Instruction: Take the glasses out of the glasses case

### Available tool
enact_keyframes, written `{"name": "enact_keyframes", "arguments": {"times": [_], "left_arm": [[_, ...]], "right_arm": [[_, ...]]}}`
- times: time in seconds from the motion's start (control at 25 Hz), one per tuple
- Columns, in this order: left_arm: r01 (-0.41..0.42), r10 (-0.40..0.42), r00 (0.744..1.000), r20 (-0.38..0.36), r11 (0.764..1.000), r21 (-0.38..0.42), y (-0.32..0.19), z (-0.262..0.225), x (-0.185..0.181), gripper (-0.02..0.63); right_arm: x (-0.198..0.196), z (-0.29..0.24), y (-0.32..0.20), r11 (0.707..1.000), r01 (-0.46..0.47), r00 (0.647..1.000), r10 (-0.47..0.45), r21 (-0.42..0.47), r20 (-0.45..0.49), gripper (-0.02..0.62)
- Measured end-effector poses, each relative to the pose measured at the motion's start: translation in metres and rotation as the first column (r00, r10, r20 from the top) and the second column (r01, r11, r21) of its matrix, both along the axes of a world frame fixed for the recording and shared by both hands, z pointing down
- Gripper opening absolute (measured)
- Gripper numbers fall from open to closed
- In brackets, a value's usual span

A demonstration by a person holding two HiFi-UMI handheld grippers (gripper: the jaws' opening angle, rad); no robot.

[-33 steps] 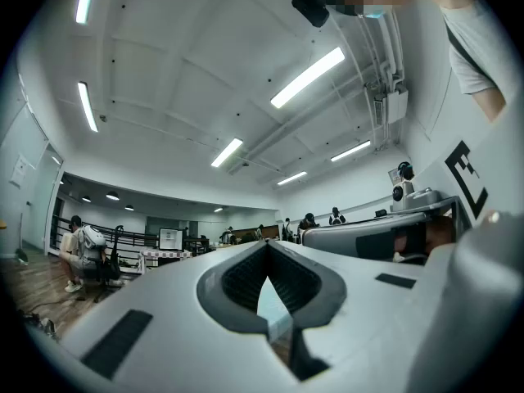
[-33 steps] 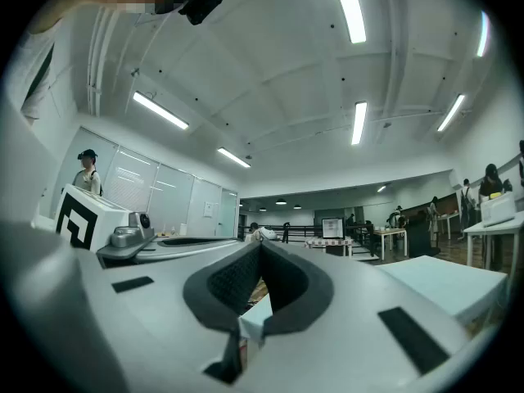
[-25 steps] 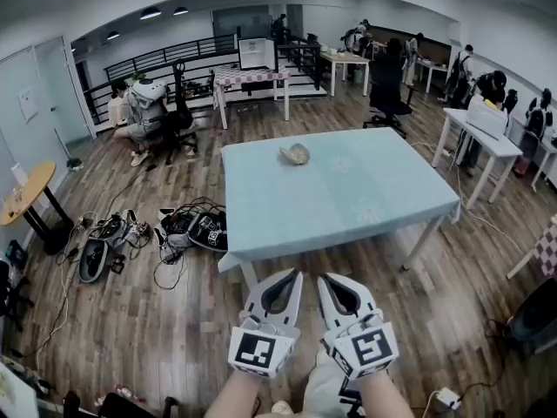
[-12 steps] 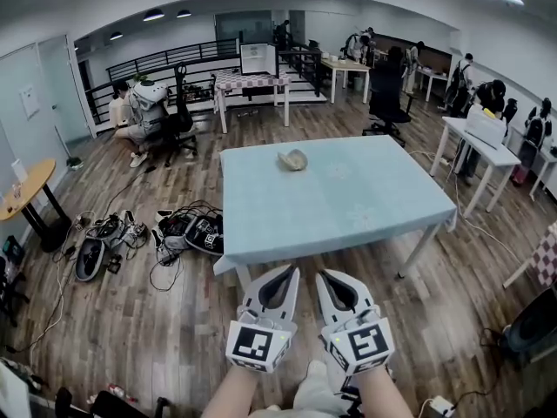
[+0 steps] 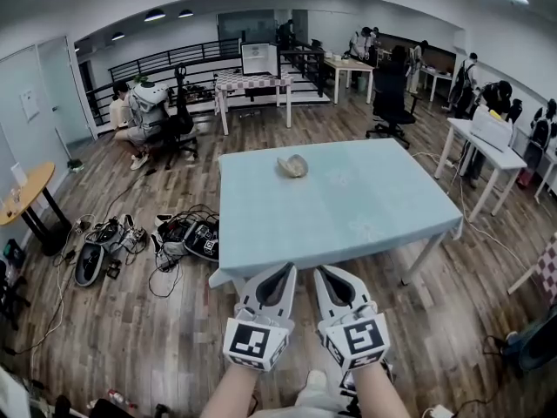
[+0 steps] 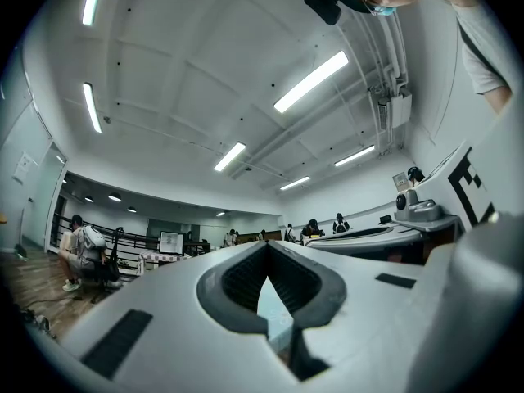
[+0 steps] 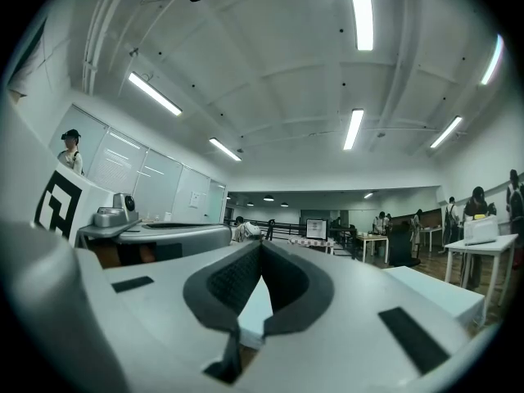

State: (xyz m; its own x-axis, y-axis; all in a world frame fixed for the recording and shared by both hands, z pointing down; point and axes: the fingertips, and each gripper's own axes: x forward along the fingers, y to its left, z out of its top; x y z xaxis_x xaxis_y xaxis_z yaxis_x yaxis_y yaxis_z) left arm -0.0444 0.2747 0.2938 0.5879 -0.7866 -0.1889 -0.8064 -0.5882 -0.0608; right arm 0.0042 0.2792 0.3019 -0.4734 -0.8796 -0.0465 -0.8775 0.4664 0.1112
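I hold my left claw (image 5: 281, 276) and my right claw (image 5: 327, 274) side by side, low in front of me, both short of the near edge of the rectangular table in a pale blue cloth (image 5: 357, 212). Each points forward towards that table, with its square-marker cube at the back, above my forearms.

In the left gripper view, my left claw's dark padded jaws meet at the tips. Behind the tips is a narrow leaf-shaped slot, and only pale blue cloth shows through it. The claw has hold of nothing. The right gripper view shows the same for my right claw: tips together, pale blue in the slot, nothing clamped.

The small tan rounded glasses case (image 5: 293, 165) lies on the tabletop close to the far edge, left of its middle and well apart from both claws. It is too small in the head view for me to tell whether its lid is up.

On the wooden floor off the table's left edge sits a tangle of black cables and gear (image 5: 187, 233). A black office chair (image 5: 389, 94) stands beyond the far right corner.
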Motion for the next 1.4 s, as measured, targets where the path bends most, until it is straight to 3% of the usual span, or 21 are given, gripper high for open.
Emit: {"name": "enact_keyframes", "arguments": {"times": [0.48, 0.88, 1.4], "left_arm": [[0.007, -0.007, 1.000, 0.002, 1.000, -0.027, -0.073, 0.007, 0.041, 0.008], [0.057, -0.057, 0.998, -0.008, 0.998, -0.002, -0.128, 0.002, 0.076, 0.008], [0.119, -0.119, 0.993, -0.019, 0.993, -0.017, -0.157, 0.011, 0.086, 0.008]], "right_arm": [[0.036, 0.008, -0.072, 0.999, 0.027, 1.000, -0.027, -0.029, 0.014, 0.006], [0.069, 0.007, -0.129, 0.996, 0.085, 0.996, -0.084, -0.026, 0.009, 0.006], [0.074, 0.015, -0.157, 0.987, 0.157, 0.988, -0.157, -0.034, -0.006, 0.006]]}}
